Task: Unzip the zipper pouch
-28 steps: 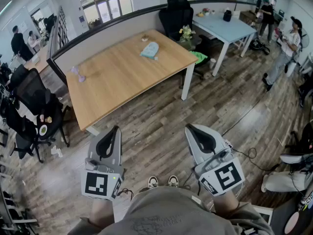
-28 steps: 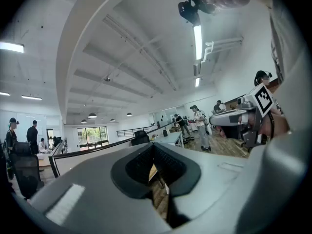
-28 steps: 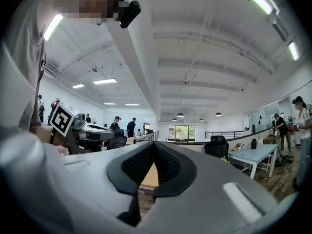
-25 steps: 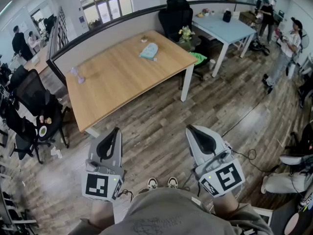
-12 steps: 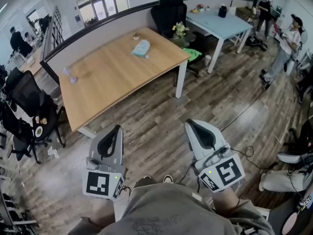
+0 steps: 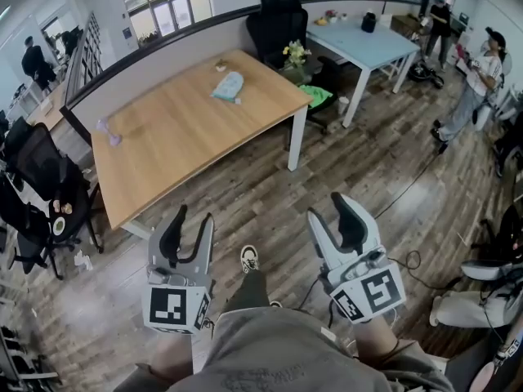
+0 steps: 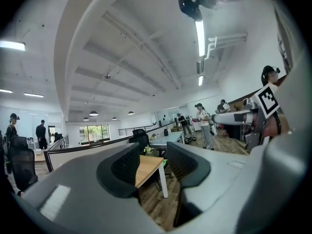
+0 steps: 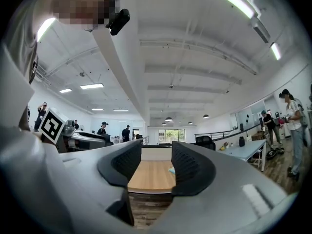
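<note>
The light blue zipper pouch [image 6: 228, 86] lies near the far edge of the wooden table [image 6: 180, 137], well away from both grippers. In the right gripper view a sliver of the pouch [image 8: 171, 170] shows past the jaws on the table [image 8: 148, 174]. My left gripper [image 6: 189, 229] and right gripper [image 6: 333, 220] hang at waist height over the wood floor. Their jaws are opening and stand wide apart, with nothing between them. In the left gripper view only a table corner [image 7: 147, 165] shows between the jaws of the left gripper [image 7: 153, 162]. The right gripper [image 8: 156, 164] frames the table straight ahead.
A small purple object [image 6: 109, 134] lies on the table's left part. A black office chair [image 6: 278, 23], a flower pot [image 6: 294, 54] and a pale blue table [image 6: 359, 39] stand behind it. Black chairs [image 6: 37, 178] crowd the left. People [image 6: 482, 72] stand far right. My shoe [image 6: 251, 258] steps forward.
Both grippers, shut before, now stand with their jaws wide apart. The person has stepped forward, one shoe out in front, and the table has shifted a little left in view.
</note>
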Tool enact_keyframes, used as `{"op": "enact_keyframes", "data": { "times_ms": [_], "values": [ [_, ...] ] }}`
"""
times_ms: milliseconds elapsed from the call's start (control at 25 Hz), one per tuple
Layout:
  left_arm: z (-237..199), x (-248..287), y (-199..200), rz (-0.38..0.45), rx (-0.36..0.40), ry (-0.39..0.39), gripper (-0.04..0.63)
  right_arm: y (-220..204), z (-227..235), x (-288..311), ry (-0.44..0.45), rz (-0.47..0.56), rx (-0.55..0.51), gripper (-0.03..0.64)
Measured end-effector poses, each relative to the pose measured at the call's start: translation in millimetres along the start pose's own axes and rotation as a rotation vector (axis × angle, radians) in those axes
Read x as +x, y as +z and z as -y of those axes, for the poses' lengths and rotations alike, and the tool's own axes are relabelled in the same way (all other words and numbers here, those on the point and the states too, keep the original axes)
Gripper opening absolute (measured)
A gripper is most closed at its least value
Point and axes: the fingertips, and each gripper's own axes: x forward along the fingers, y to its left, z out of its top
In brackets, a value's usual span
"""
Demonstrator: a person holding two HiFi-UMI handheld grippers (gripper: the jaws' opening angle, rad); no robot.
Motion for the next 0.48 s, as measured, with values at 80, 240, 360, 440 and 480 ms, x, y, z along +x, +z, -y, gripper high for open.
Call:
{"op": "enact_keyframes", "data": {
  "times_ms": [80, 240, 360, 440, 480],
  "values": [
    [-3, 9, -5, -0.005, -0.007, 0.001, 0.176, -8, 5, 6, 0.007, -0.018, -0.001, 0.176],
    [-9, 35, -11, -0.008, -0.013, -0.012, 0.176, -19, 16, 26, 0.022, -0.046, -0.007, 0.176],
    [-20, 57, -15, -0.019, -0.015, -0.021, 0.175, -24, 24, 49, 0.035, -0.061, -0.005, 0.176],
    [-31, 72, -18, -0.026, -0.017, -0.023, 0.175, -28, 29, 67, 0.04, -0.07, -0.007, 0.176],
    [-36, 79, -20, -0.03, -0.02, -0.024, 0.175, -30, 32, 77, 0.039, -0.076, -0.007, 0.176]
  ]
}}
